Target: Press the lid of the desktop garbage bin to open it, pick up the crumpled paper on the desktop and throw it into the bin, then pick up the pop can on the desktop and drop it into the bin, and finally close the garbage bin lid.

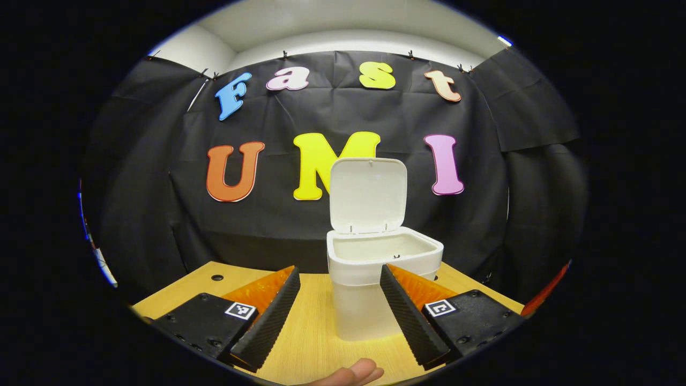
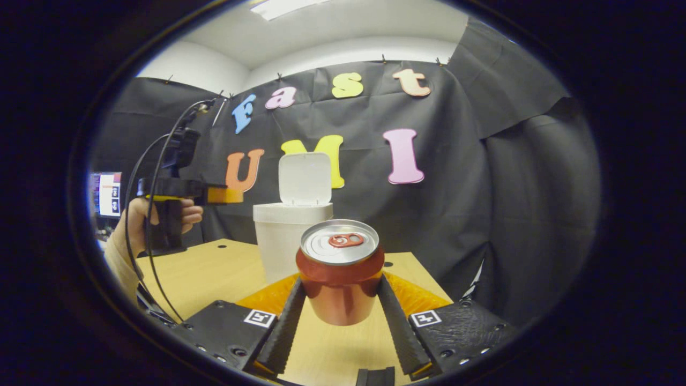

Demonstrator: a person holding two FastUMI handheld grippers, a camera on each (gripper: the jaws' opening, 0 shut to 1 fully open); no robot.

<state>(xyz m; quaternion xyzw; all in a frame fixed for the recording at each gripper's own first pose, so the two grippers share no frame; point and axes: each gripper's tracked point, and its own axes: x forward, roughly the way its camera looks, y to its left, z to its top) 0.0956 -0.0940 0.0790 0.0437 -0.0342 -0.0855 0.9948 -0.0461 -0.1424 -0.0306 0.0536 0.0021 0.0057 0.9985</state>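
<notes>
The white desktop bin (image 1: 370,300) stands on the wooden table straight ahead in the left gripper view, its lid (image 1: 367,195) flipped upright and the inside bare as far as I see. My left gripper (image 1: 340,316) is open just in front of the bin, with nothing between its fingers. In the right gripper view a red pop can (image 2: 342,279) with a silver top stands upright between the fingers of my right gripper (image 2: 341,316), which press on both its sides. Behind the can is the bin (image 2: 284,236) with its raised lid (image 2: 304,179). A hand holds the left gripper (image 2: 225,194) to the bin's left.
The wooden table (image 2: 214,273) runs out to the left of the bin and has a small round hole (image 1: 217,277). The black cloth wall hangs close behind the bin. A lit screen (image 2: 109,193) sits far left. A fingertip (image 1: 353,372) shows at the bottom edge.
</notes>
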